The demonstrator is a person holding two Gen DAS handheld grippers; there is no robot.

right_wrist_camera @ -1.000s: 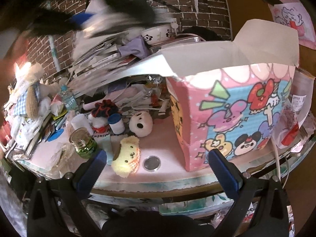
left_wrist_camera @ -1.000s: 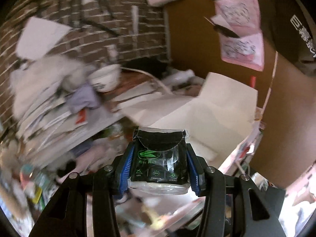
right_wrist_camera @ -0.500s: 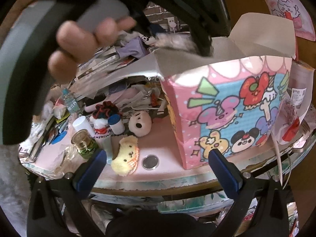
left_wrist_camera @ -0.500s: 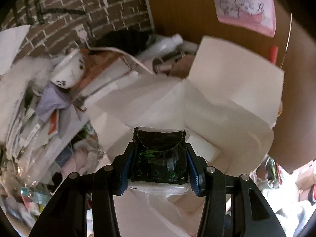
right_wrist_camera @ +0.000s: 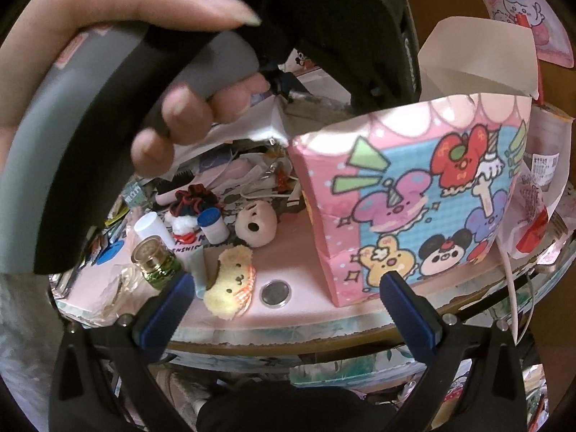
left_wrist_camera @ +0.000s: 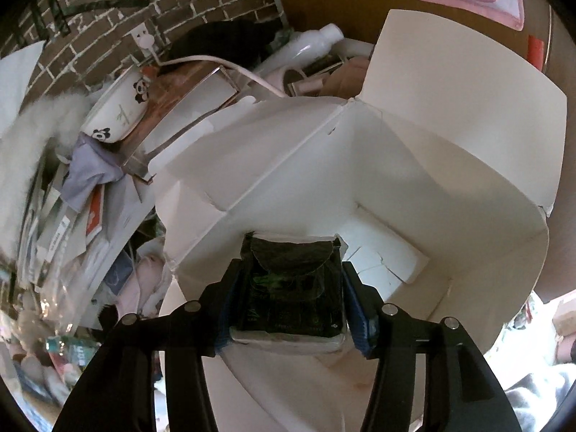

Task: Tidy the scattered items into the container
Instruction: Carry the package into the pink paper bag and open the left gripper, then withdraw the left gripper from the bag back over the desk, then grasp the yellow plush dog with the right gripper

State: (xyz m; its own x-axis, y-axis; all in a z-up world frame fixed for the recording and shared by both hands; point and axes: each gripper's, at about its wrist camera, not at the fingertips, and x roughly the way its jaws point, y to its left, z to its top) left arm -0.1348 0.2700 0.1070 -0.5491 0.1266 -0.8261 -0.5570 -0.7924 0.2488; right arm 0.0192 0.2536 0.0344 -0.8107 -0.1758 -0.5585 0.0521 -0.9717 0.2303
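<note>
The left hand-held gripper (left_wrist_camera: 292,304) is clamped on a black packet with green print (left_wrist_camera: 293,291), its blue-padded fingers (left_wrist_camera: 354,302) pressing on either side. The packet hangs over the open top of the white-lined box (left_wrist_camera: 450,194), whose flaps stand up around it; the white floor of the box shows just beyond the packet.

The right hand-held gripper (right_wrist_camera: 284,306) is spread wide and holds nothing. It sits low at the near edge of the pink surface (right_wrist_camera: 302,309). From that view the box (right_wrist_camera: 424,208) is pink with cartoon figures and stands at the right of the surface. A person's hand (right_wrist_camera: 144,54) grips the left tool's handle above the box. To the left of the box lie a yellow plush dog (right_wrist_camera: 230,280), a round plush face (right_wrist_camera: 256,223), a green bottle with a gold cap (right_wrist_camera: 156,262), a blue-capped white bottle (right_wrist_camera: 213,225) and a round disc (right_wrist_camera: 275,292).
</note>
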